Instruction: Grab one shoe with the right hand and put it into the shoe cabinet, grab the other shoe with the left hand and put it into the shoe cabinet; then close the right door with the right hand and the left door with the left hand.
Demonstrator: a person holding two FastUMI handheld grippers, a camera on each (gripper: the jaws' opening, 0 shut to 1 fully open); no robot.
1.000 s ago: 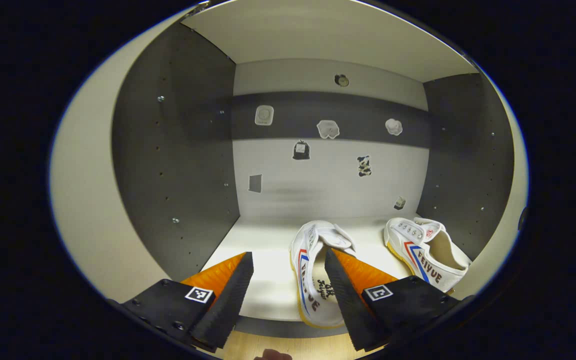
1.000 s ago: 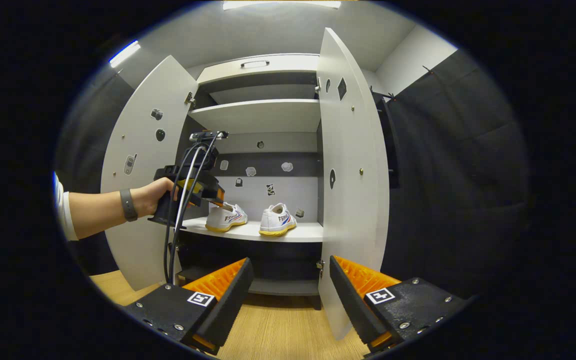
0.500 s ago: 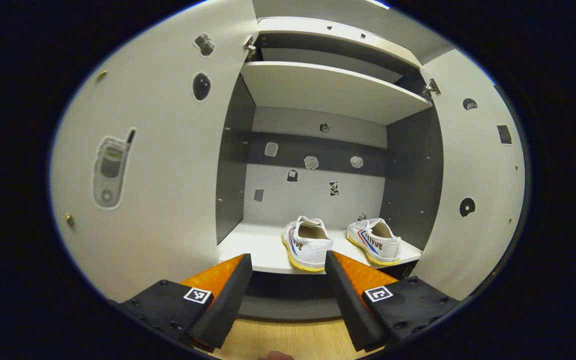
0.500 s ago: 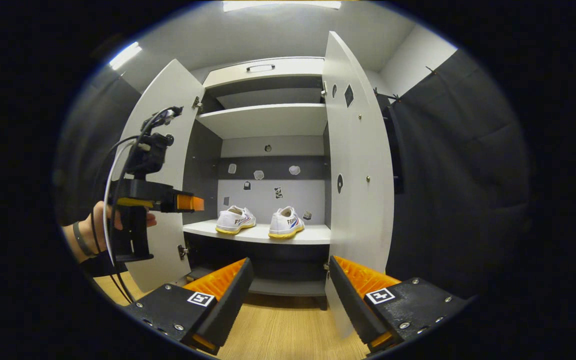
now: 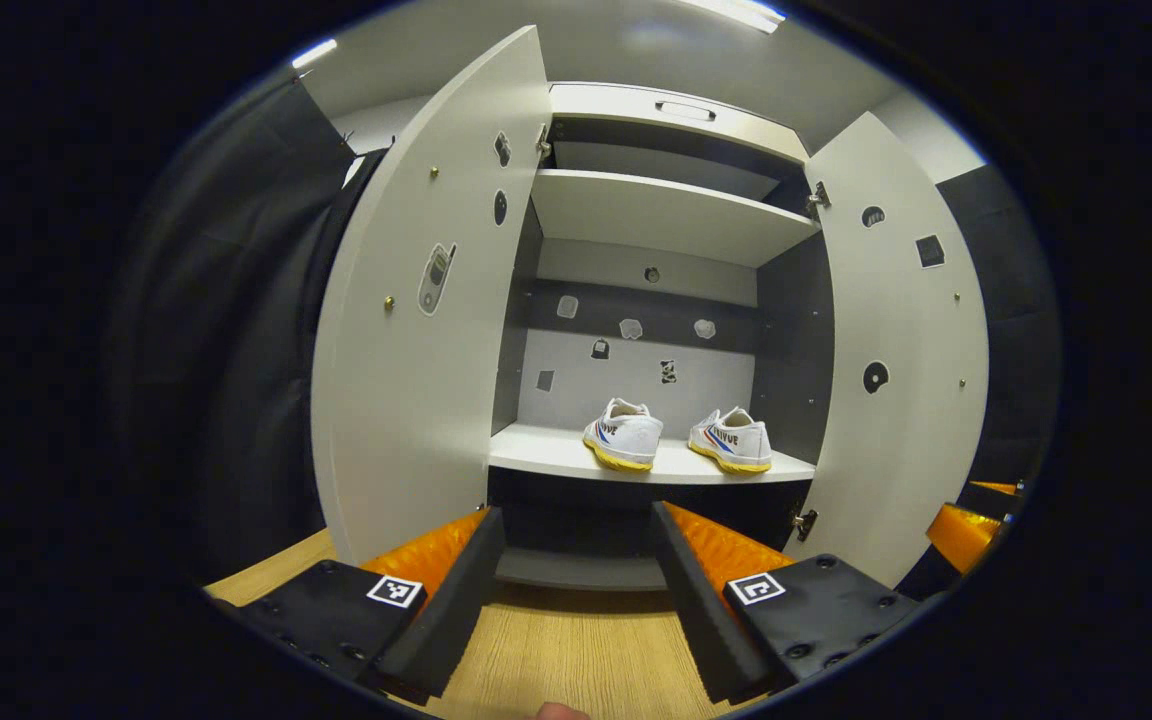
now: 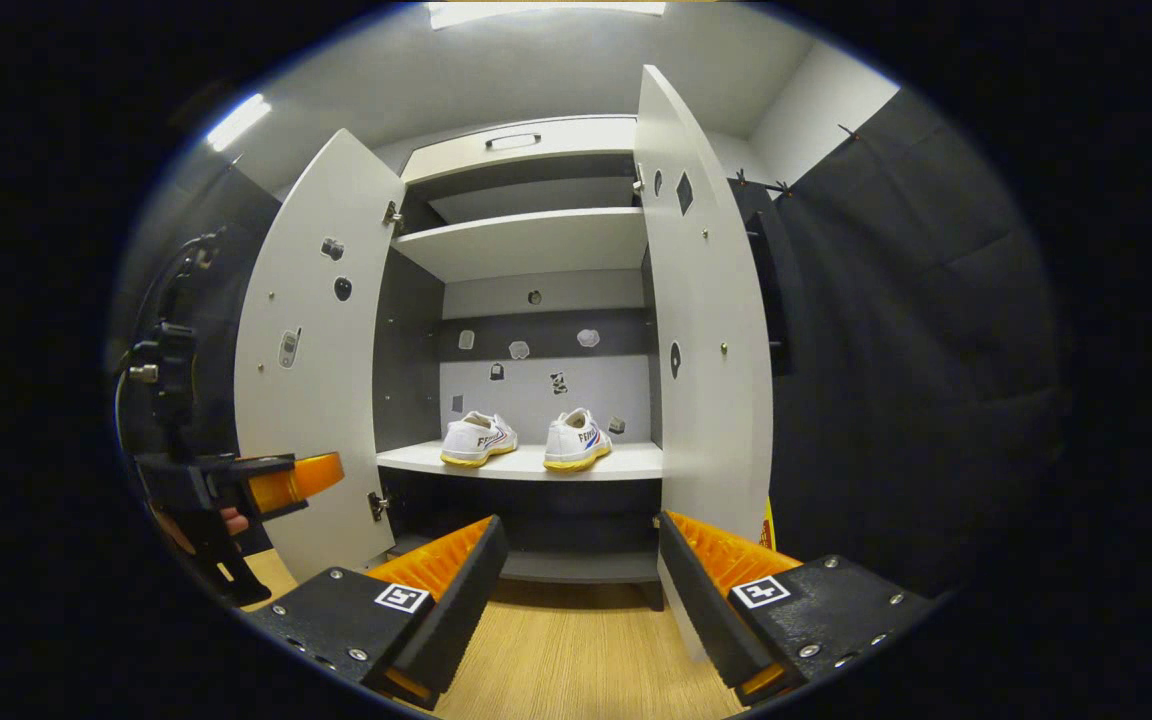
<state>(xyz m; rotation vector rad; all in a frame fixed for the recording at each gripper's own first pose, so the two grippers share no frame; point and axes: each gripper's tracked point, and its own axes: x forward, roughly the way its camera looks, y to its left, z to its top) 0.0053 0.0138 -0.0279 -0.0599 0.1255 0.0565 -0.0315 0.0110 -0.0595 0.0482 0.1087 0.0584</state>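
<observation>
Both shoes are seen on the middle shelf (image 5: 546, 455) of the shoe cabinet (image 5: 676, 105): the left shoe (image 5: 624, 436) near the shelf's middle, the right shoe (image 5: 733, 440) beside it, apart. Blue lettering is printed on their sides; the ending "IVUE" can be made out on the right shoe. Both doors, the left door (image 5: 416, 330) and the right door (image 5: 896, 350), are swung wide open. The left claw (image 5: 576, 580) is spread and holds nothing; half a second ago it was closer to the shelf, and it is now drawn back over the wooden floor (image 5: 576, 660). The right claw (image 6: 576, 590) is spread too, empty, below the shelf as before.
</observation>
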